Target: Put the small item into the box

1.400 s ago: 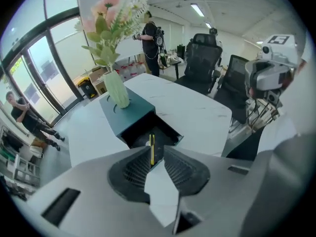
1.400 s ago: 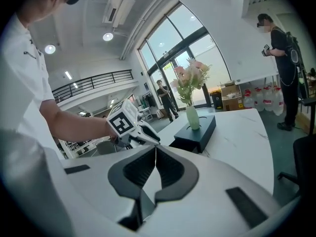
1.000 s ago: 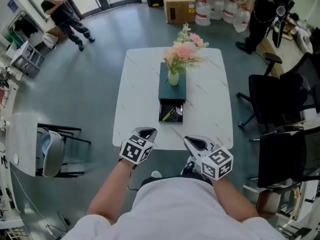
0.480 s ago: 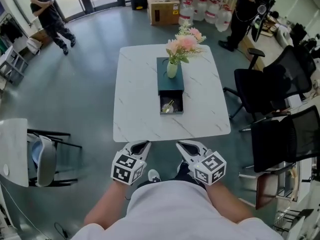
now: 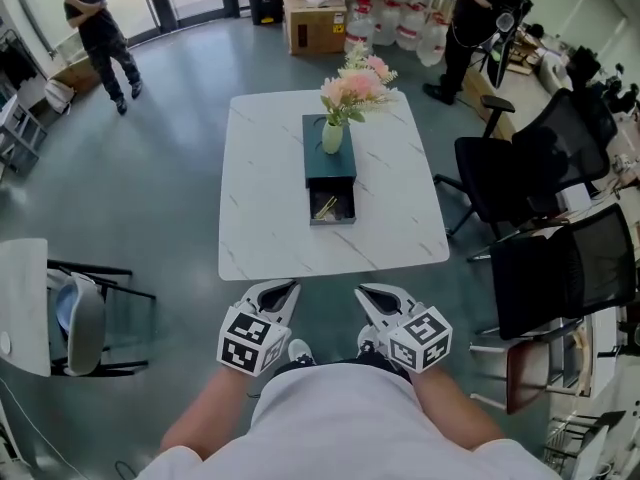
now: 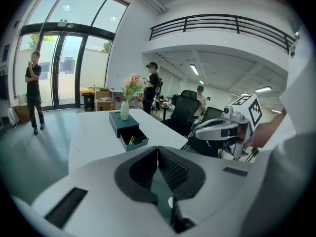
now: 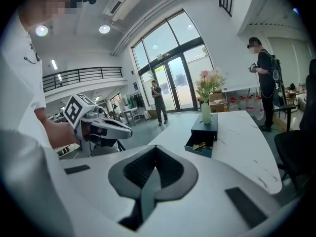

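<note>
head view: small item (image 5: 325, 207), perhaps in box (image 5: 318, 168), far from fingers (image 5: 274, 294).

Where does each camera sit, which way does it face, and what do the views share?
Head view: on the person's head, facing steeply down at the table from beyond its near edge; both forearms, left tongs and right tongs show.
Left gripper view: on the left tongs, facing along their shut jaws toward the box; the right tongs show at right.
Right gripper view: on the right tongs, facing along their shut jaws; the left tongs show at left.
Shared: all three see the box, drawer open, and vase.
</note>
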